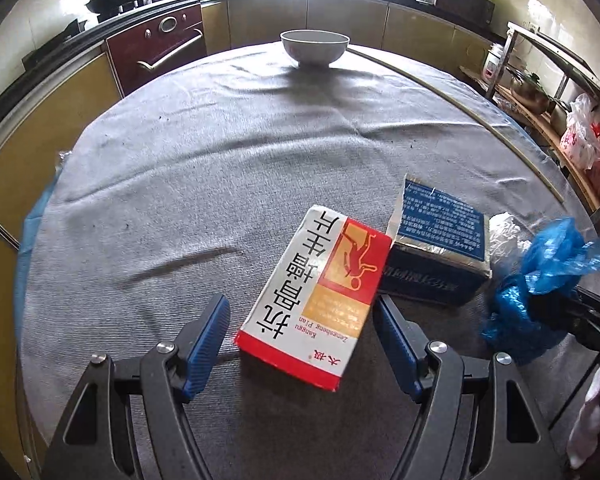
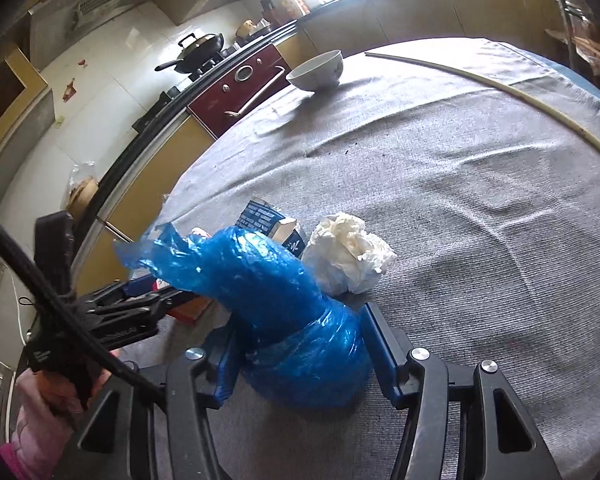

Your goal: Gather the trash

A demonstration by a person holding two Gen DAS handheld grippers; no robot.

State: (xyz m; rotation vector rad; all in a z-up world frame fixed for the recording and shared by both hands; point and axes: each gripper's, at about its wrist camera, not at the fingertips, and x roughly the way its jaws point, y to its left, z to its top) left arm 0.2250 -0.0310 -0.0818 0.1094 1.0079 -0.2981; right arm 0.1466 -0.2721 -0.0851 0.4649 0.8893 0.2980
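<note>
Looking down from the left wrist view, the left gripper (image 1: 302,340) hangs over the grey tablecloth (image 1: 180,184) with its blue pads spread wide and nothing pinched; the red and white medicine box (image 1: 320,300) lies flat between them, its near end toward the camera. The right pad sits just beside the box's long edge, while the left pad stands clear of it. A blue carton (image 1: 436,252) lies touching the box at about two o'clock, with a crumpled tissue (image 1: 504,232) past it at three o'clock. A white bowl (image 1: 314,46) stands well apart at twelve o'clock, near the far edge of the table. To take the box cleanly, I would judge the jaws should be centred across its narrow width and lowered until the pads meet both long sides squarely, so the blue carton is not dragged along. In the right wrist view, the right gripper (image 2: 300,356) is closed around a wadded blue plastic bag (image 2: 276,300), whose bulk fills the gap between the pads and rises toward twelve o'clock. The tissue sits on the cloth at one o'clock just behind the bag, the blue carton at eleven o'clock, and the left gripper comes in from nine o'clock. Holding that grip steady should keep the slippery bag from sliding out.
</note>
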